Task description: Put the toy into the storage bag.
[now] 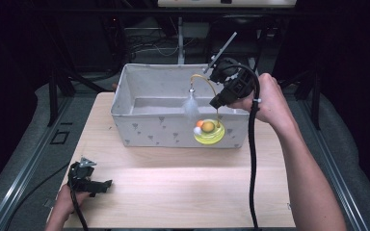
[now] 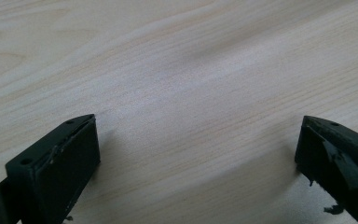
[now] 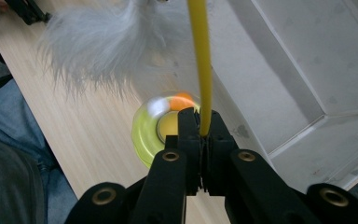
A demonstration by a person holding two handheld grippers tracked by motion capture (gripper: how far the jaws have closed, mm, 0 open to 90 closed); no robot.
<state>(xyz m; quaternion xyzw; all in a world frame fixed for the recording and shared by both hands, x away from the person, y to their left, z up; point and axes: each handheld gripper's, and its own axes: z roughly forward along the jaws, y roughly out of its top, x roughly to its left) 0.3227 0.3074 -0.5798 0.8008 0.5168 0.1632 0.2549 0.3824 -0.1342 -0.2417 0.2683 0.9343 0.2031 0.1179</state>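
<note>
While clamped, yellow toy wire (image 3: 200, 70) arches upward.

We find no readable text, label, brand, number or sign in any of the three views. The nearest thing to a marking is the pattern of small grey shapes printed on the bin (image 1: 139, 126), and those are figures, not letters. A light panel at the top edge of the high view carries a few small coloured dots, too small for us to read anything from.
</note>
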